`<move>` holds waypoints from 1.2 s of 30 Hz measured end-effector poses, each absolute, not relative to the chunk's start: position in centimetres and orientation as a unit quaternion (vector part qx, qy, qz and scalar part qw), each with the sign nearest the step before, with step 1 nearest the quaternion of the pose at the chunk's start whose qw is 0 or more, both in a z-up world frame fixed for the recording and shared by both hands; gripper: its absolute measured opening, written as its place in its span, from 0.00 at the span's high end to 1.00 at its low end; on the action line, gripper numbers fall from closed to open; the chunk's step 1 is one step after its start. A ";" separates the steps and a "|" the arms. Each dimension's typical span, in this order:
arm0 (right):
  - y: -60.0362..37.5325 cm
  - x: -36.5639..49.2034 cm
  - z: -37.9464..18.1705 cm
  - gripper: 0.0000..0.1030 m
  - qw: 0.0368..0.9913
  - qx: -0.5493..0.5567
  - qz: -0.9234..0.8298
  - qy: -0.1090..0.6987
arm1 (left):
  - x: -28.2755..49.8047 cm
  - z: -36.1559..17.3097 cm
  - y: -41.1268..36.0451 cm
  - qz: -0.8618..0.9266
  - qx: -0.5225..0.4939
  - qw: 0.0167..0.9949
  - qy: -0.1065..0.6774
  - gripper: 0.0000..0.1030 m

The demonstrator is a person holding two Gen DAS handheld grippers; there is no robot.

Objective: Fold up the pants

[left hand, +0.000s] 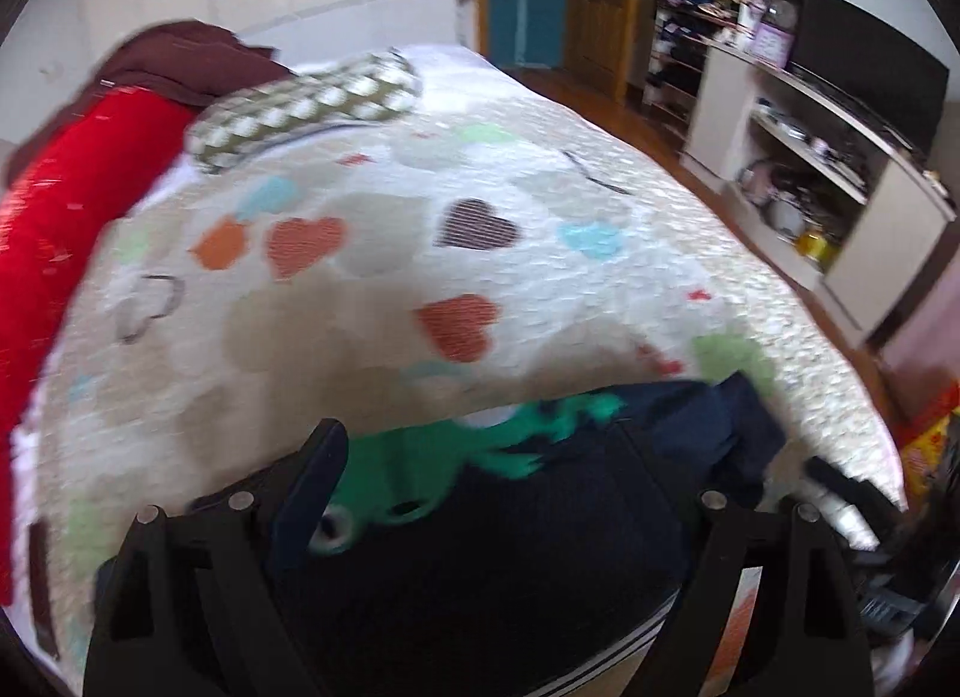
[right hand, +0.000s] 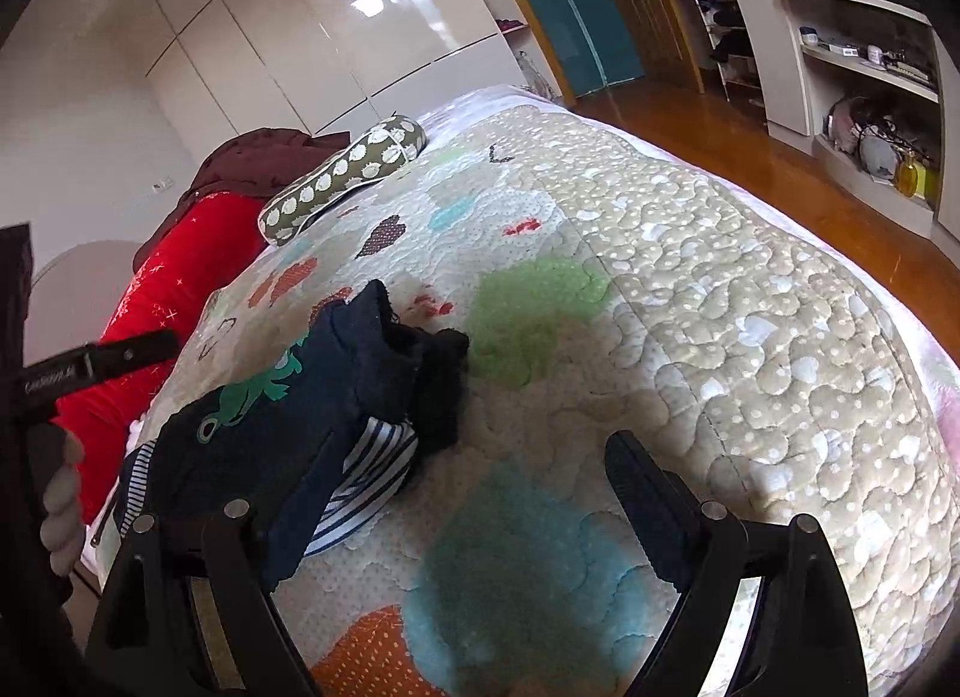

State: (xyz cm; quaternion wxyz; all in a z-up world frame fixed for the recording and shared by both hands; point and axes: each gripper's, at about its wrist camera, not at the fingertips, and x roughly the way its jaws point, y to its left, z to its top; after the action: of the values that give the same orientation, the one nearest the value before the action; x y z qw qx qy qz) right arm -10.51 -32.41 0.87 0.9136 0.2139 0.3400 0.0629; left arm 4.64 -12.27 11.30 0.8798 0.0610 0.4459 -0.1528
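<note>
pants: small navy pants [right hand: 312, 397] with a green frog print [right hand: 252, 397] and striped trim [right hand: 372, 469], bunched in a heap on the quilt [right hand: 720, 301]; not yet laid flat, so I judge the fold has barely begun.
long axis: hard to read from the heap; it seems to run away from the grippers, toward the pillow end, with a dark cuff [right hand: 444, 385] at the far side.
left gripper [left hand: 486, 487]: directly over the pants [left hand: 510, 547], fingers spread wide with cloth between and under them; whether either finger touches cloth I cannot tell, the view is blurred.
right gripper [right hand: 456, 493]: fingers spread wide, empty; its left finger overlaps the pants' near edge in the view, the rest of the heap lies ahead and to its left.
nearer hand: the left, by my reading.
edges: the quilt's edge falls away to the right gripper's right, wood floor [right hand: 750, 126] beyond.
open room: bare quilt ahead of and right of the heap, enough to spread it; pillow [right hand: 342, 181] and red roll [right hand: 174, 289] sit well apart, far ahead-left.
</note>
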 end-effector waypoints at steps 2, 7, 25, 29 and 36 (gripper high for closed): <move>-32.0 -9.9 0.8 0.10 0.913 0.211 0.073 0.342 | 6.1 10.6 -14.3 -0.177 0.058 0.867 0.462 0.15; -30.7 -8.3 0.5 0.10 0.910 0.205 0.091 0.350 | 9.3 8.4 -20.7 -0.244 0.077 0.830 0.496 0.15; -25.9 -4.9 4.0 0.80 0.921 0.159 0.160 0.317 | 8.0 8.8 -19.7 -0.304 0.061 0.799 0.516 0.87; -21.1 -4.0 5.6 0.79 0.913 0.123 0.219 0.321 | 6.6 10.3 -12.8 -0.261 -0.001 0.832 0.490 0.86; -13.2 -4.2 2.1 0.54 0.849 0.058 0.325 0.413 | 2.6 8.9 -1.1 -0.180 -0.111 0.853 0.477 0.79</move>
State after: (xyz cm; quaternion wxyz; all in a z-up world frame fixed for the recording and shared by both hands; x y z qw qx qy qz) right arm -4.22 -13.16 2.13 0.8491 0.0582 0.4127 0.3245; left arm 2.58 -1.12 8.90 0.8532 -0.1112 0.4766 -0.1804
